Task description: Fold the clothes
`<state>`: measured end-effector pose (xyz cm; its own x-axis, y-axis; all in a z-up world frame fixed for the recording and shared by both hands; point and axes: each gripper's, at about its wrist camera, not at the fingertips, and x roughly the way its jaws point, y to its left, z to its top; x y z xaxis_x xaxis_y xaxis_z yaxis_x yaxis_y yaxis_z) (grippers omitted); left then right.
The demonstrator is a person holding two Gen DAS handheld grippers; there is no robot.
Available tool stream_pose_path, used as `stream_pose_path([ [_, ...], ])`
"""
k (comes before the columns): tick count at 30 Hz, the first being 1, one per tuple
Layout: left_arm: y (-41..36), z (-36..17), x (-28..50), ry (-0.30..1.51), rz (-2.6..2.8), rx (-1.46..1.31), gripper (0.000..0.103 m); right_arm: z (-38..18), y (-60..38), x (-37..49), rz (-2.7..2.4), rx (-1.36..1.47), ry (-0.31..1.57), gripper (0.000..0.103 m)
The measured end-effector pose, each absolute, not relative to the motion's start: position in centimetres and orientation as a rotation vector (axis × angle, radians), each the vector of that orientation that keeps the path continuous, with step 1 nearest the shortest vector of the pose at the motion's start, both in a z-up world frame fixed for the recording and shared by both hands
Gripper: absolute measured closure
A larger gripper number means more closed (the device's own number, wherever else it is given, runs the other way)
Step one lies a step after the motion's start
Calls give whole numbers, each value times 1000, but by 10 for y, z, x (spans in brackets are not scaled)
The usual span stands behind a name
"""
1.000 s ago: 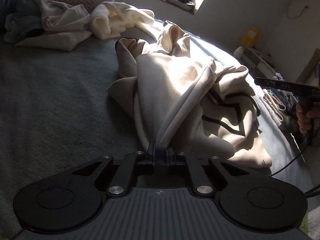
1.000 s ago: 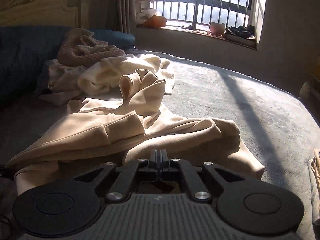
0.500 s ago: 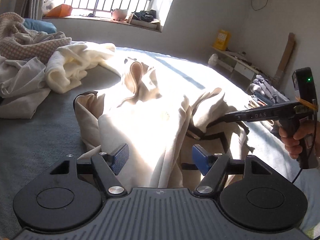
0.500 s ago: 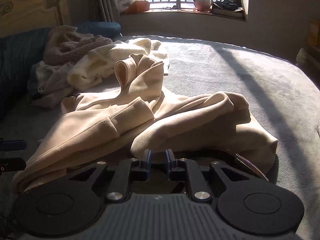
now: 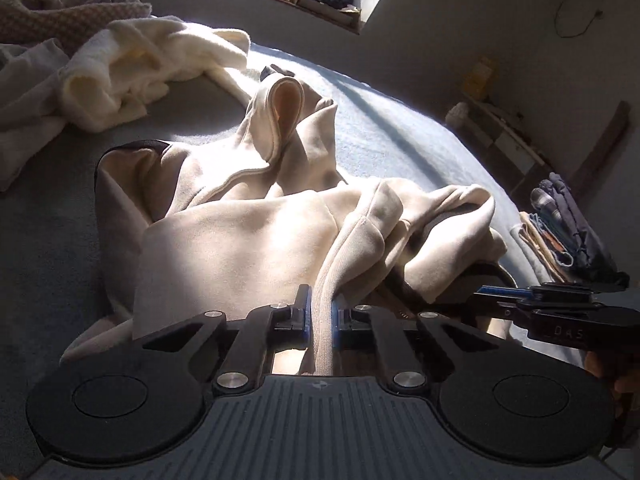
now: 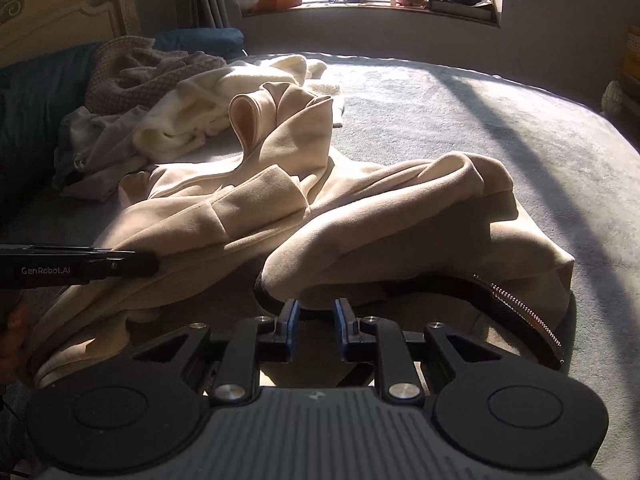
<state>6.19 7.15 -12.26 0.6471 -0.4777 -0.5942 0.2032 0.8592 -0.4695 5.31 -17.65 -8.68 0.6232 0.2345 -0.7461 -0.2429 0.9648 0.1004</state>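
Grey bed (image 6: 460, 128), left tool (image 5: 321, 322) pinching hoodie (image 5: 248, 240)

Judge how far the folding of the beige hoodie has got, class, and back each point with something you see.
Done: little; the beige hoodie lies rumpled on the bed, hood up. In hand: the left gripper pinches a fabric edge; the right gripper sits at the hem, jaws apart. Left: the actual folds, plus the unfolded pile behind.

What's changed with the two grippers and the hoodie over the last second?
The left gripper let go, opened wide, then closed again on a fold of the beige hoodie. The right gripper, shut a second ago, has opened beside the zipper hem. The laundry pile on the bed stayed put.
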Motion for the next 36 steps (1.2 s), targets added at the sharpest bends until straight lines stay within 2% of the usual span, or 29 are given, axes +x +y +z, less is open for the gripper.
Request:
stream_pose_path([
  [6,142,-130,40,750,-294,-621,99,-94,-183,69,280,88,875,82],
  [16,232,-144,-42,795,-25,-652,99,-98,-171,84,376,175,902,81],
  [19,257,-156,-71,859,70,-675,99,-99,-168,89,404,207,913,74],
  [21,269,-161,-89,892,118,-678,99,-102,-164,90,424,259,936,57],
  [23,277,-163,-104,917,137,-689,95,-104,-163,93,452,343,963,50],
  [26,285,-158,-119,938,128,-689,87,-108,-163,97,539,510,1012,50],
  [28,292,-154,-129,953,132,-675,86,-110,-160,99,568,570,1037,48],
  [30,301,-149,-140,964,139,-661,87,-117,-154,104,563,587,1093,42],
  [34,307,-133,-145,924,117,-649,86,-144,-143,112,514,634,1222,42],
  [36,299,-126,-136,887,73,-626,83,-151,-138,111,525,674,1207,44],
])
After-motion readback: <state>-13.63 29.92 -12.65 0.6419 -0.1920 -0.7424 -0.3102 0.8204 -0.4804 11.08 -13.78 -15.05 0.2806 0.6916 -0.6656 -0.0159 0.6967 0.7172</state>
